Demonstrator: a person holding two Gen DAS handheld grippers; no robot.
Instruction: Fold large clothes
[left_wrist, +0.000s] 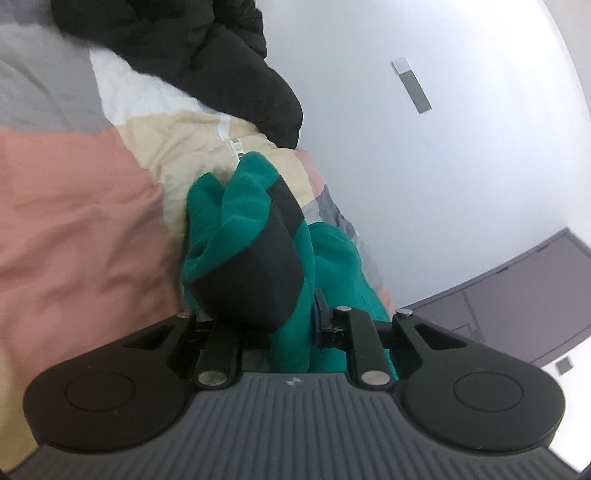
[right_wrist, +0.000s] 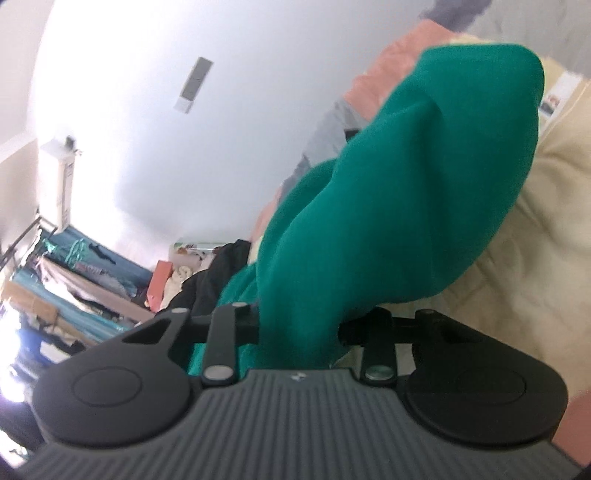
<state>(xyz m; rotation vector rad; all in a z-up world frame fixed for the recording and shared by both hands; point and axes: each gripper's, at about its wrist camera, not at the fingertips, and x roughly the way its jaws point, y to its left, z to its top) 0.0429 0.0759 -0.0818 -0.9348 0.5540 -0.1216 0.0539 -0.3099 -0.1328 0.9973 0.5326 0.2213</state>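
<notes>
Green garment (left_wrist: 251, 206) with a black panel, bunched at the centre of the left wrist view, hanging down into the left gripper (left_wrist: 284, 325) at lower centre. Clamped there: cloth fills the narrow gap between the jaws and trails below the linkage toward the lower right. Behind it, a patchwork quilt (left_wrist: 74, 206) across the left half of the frame, in pink, cream, white and grey blocks. Lying on the quilt at the upper left and top centre, a black jacket (left_wrist: 207, 66), crumpled. Right half of that frame taken by a pale wall (left_wrist: 461, 184), with a dark cabinet (left_wrist: 524, 295) at the lower right.

Same green garment (right_wrist: 406, 192) in the right wrist view, rising as a thick fold from lower centre to the upper right of the frame. Gripped at its lower end by the right gripper (right_wrist: 299, 328): jaws closed on the cloth, fabric squeezed between them and spilling below on the left side. Cream part of the quilt (right_wrist: 535, 240) at the right edge, pink part near the top right. Blurred wall across the upper left. Cluttered pile of clothes and boxes (right_wrist: 92, 280) at the lower left, too blurred to sort out. Both frames tilted, with motion blur over the cloth.
</notes>
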